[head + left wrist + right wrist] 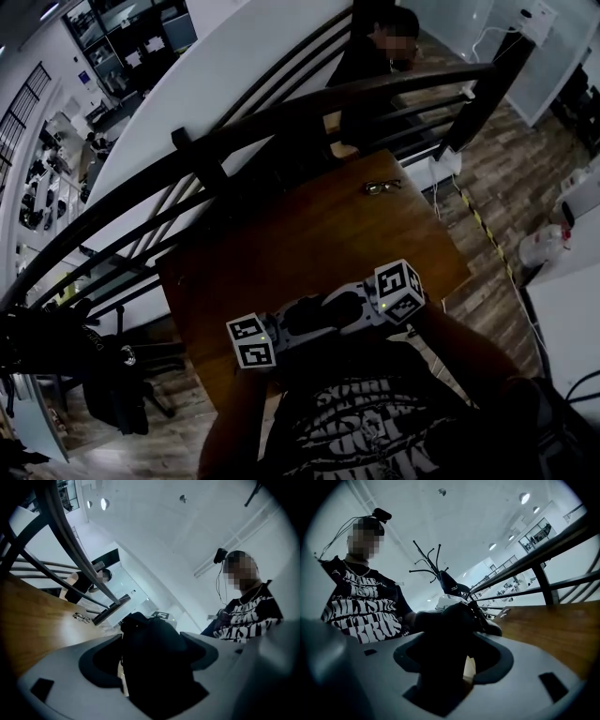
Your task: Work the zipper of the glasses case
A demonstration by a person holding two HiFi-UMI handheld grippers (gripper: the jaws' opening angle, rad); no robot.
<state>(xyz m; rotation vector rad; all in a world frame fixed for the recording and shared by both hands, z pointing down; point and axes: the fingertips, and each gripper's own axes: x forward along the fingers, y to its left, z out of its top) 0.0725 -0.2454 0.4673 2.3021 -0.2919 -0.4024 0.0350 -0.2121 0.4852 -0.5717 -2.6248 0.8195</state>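
Case look: the glasses case (482, 621) is black and soft-looking; its zipper pull cannot be made out.
Case place: held between the two grippers, over the near edge of the wooden table (281, 239).
Left gripper (152, 641): jaws pressed together on the case.
Right gripper (445, 634): jaws clamped on the case's other end.
Count: one case, two grippers, one pair of glasses (382, 187).
Glasses: on the table's far edge, well apart from the case.
Case contents: cannot tell; whether it is zipped is hidden.
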